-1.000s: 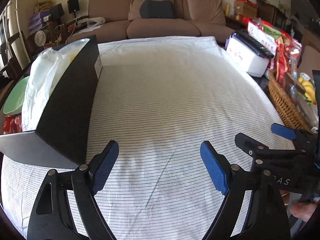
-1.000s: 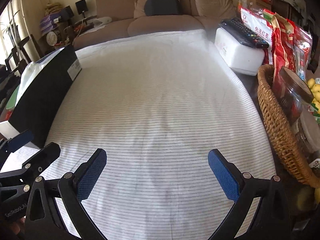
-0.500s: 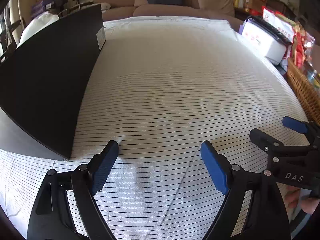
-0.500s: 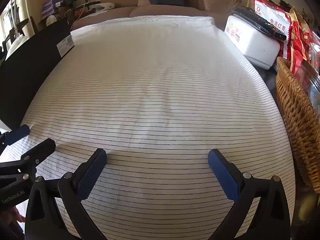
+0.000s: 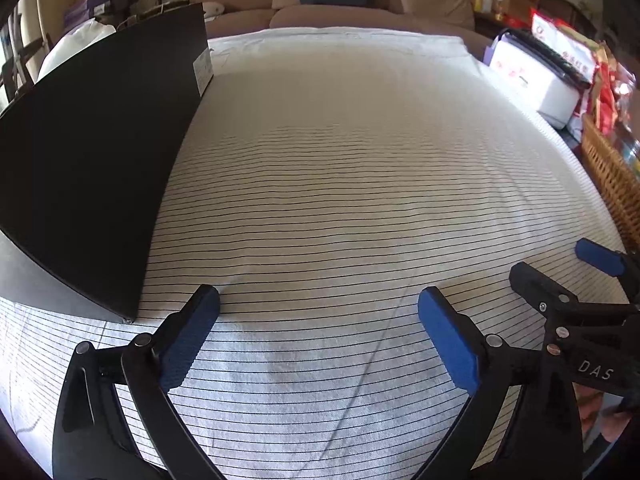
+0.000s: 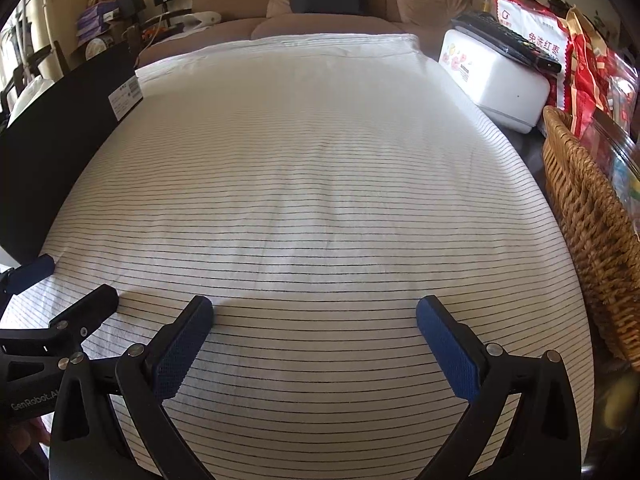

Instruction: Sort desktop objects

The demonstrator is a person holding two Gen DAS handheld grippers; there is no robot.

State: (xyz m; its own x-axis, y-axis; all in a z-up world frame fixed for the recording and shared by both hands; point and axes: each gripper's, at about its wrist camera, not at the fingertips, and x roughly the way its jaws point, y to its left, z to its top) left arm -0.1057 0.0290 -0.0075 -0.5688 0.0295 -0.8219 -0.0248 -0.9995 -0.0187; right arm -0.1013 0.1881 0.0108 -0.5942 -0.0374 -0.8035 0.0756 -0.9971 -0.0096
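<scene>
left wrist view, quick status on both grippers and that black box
Left gripper open, empty, low over striped cloth. Right gripper open, empty. Black box untouched at left edge. Nothing between fingers.

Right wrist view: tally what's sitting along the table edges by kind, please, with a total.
Black box: 1
White box: 1
Remote control: 1, on the white box
Wicker basket: 1
Red snack bags: at least 2, overlapping, exact count unclear
Total: at least 6

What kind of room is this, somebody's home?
Most likely a home living room: a brown sofa with cushions stands behind the cloth-covered table, and a wicker basket and red snack bags crowd its right side.
</scene>
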